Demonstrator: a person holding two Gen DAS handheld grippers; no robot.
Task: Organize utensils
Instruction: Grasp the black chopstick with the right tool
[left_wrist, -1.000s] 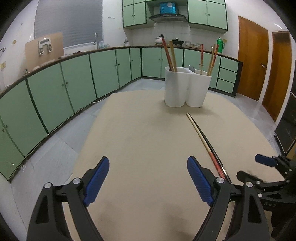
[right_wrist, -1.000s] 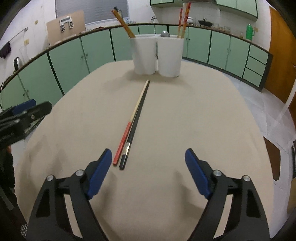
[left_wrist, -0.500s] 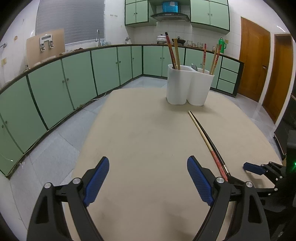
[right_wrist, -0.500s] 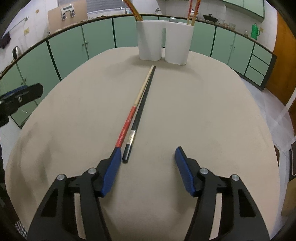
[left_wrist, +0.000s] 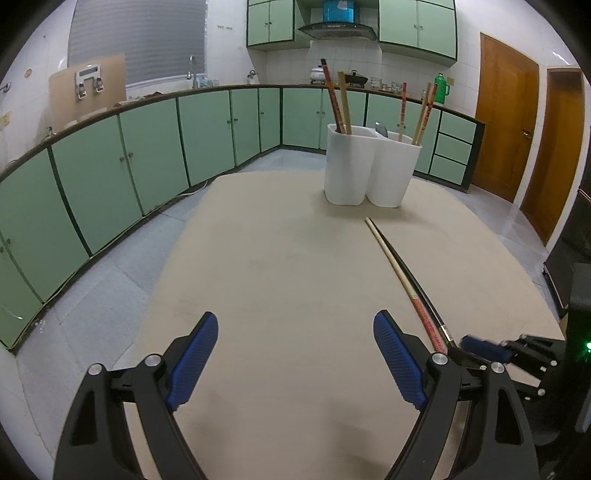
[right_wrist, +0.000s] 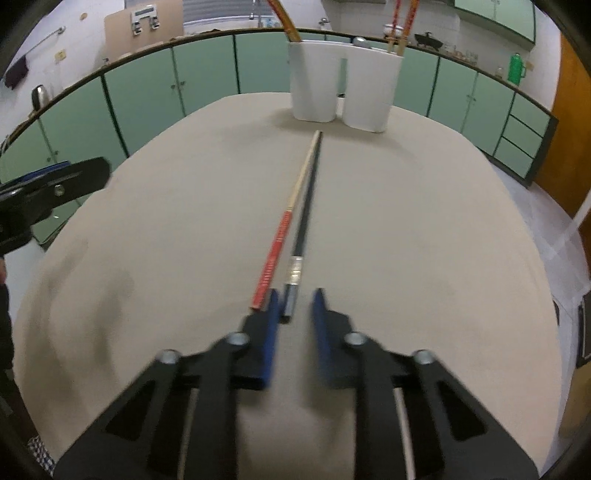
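Observation:
A red-handled chopstick (right_wrist: 275, 254) and a black chopstick (right_wrist: 306, 206) lie side by side on the beige table (right_wrist: 406, 221), pointing at the white two-part holder (right_wrist: 343, 85). My right gripper (right_wrist: 295, 314) is closing around the black chopstick's near end. The end sits between the blue pads, with a small gap still showing on its right side. In the left wrist view, the red chopstick (left_wrist: 424, 314) and black chopstick (left_wrist: 424, 295) run down to the right gripper (left_wrist: 480, 347). My left gripper (left_wrist: 295, 354) hovers open over bare table with nothing between its fingers.
The holder (left_wrist: 369, 173) at the table's far end contains several upright chopsticks and a spoon. Green cabinets (left_wrist: 147, 166) run along the wall beyond the table's left edge. Wooden doors (left_wrist: 506, 122) stand at the right. A left gripper finger (right_wrist: 55, 181) pokes in at that view's left.
My right gripper slid forward to the chopsticks' near ends and its jaws narrowed from wide to nearly together around the black one. The left gripper stayed open and still.

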